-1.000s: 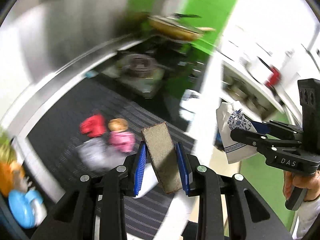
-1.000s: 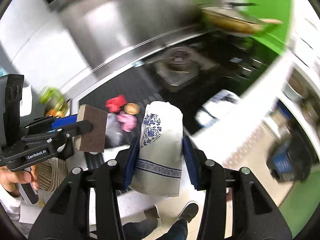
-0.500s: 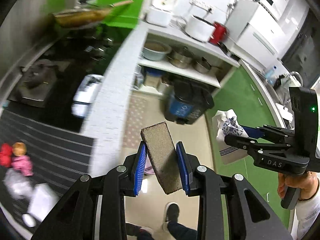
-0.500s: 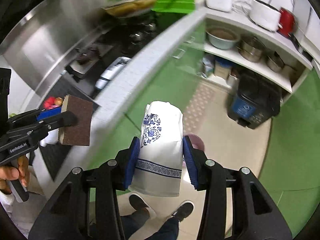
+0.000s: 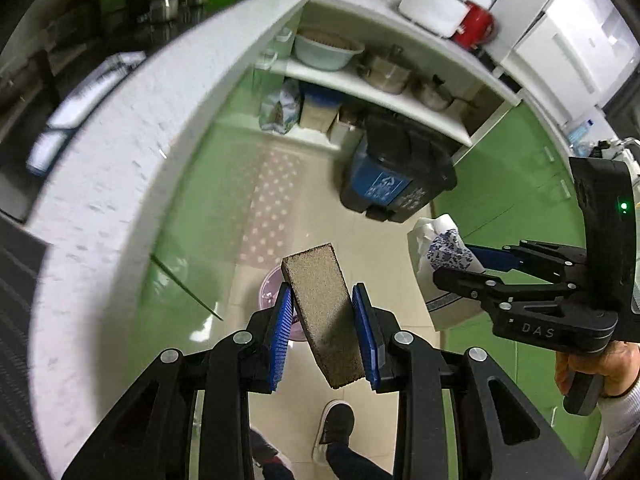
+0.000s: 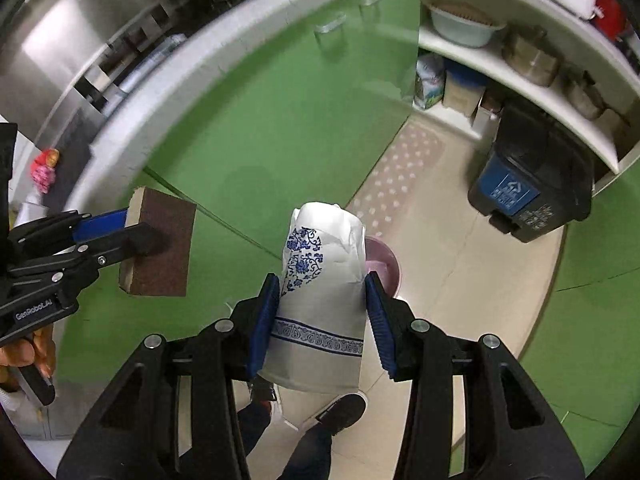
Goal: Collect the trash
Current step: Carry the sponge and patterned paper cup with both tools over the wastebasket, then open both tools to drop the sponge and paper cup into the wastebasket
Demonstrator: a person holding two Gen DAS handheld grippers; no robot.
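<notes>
While both point floorward | left gripper (image 5: 322,322) fingers clamp sponge (image 5: 324,316) | right gripper (image 6: 322,316) fingers clamp paper cup (image 6: 320,300)

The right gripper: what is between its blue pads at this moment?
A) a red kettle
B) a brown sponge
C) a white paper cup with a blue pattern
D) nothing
C: the right gripper is shut on the cup, whose white wall fills the gap between the blue pads; the sponge is in the left gripper.

even, bright indoor light; glare streaks the steel backsplash (image 6: 60,60). strong fisheye bending curves the counter edge (image 5: 120,168), with dark corners. motion blur smears the outer scene; both grippers' black frames stay sharp.
</notes>
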